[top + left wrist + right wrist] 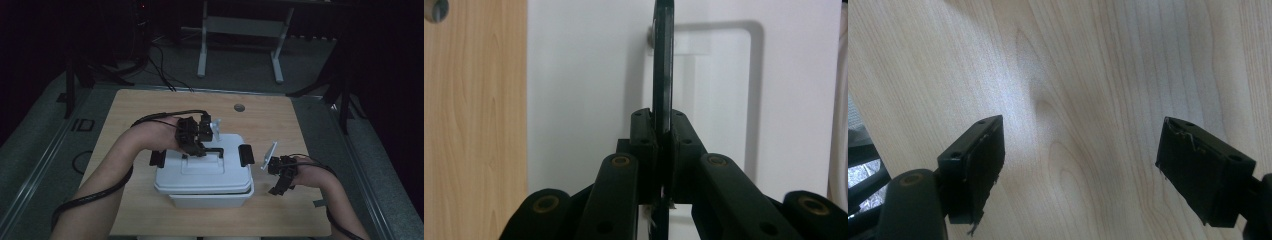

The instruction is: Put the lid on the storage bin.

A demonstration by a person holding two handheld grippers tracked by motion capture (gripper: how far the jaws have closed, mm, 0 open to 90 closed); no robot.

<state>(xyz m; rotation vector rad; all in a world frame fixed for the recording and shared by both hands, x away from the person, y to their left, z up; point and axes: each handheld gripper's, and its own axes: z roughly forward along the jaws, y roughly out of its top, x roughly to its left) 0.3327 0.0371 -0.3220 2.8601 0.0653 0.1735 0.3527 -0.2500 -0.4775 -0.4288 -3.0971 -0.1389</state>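
Note:
A white lidded box (202,175) stands in the middle of the wooden table (150,105), with a black latch at each end, left (157,158) and right (246,154). My left gripper (200,147) reaches over the lid from the left. In the left gripper view it (663,130) is shut on the thin black lid handle (663,60), which stands upright above the white lid (584,90). My right gripper (280,187) hovers to the right of the box, apart from it. The right gripper view has it (1080,165) open over bare wood (1073,75), nothing between the jaws.
A round cable hole (239,107) sits near the table's far edge. A grey metal desk frame (240,30) stands on the floor behind the table. Dark stands flank the table at left and right. Bare wood lies right of the box.

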